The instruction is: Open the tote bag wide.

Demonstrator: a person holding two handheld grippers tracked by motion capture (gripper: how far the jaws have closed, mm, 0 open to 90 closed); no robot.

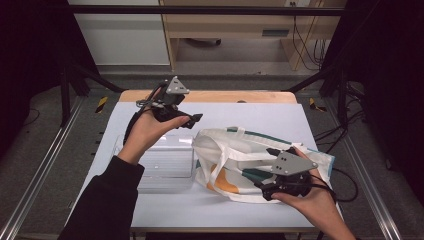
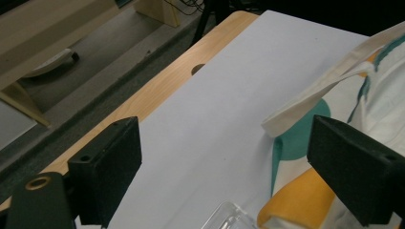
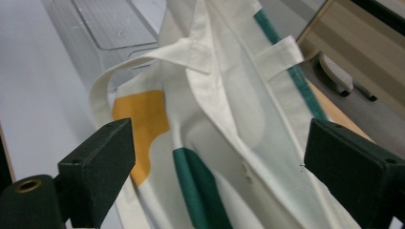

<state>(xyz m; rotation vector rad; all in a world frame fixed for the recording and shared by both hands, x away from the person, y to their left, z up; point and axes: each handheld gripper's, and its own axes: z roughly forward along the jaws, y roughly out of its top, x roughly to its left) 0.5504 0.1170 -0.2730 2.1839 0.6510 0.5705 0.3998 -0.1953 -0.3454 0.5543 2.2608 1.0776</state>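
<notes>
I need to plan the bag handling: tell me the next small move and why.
Probably ease the right gripper forward and down onto the bag rim and close. Its jaws stand open with the cloth between them, gripping nothing, while the left gripper hovers open above the table short of the bag's strap.

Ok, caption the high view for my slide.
Both open grippers, left raised, right at a cream tote bag beside a clear tray.
</notes>
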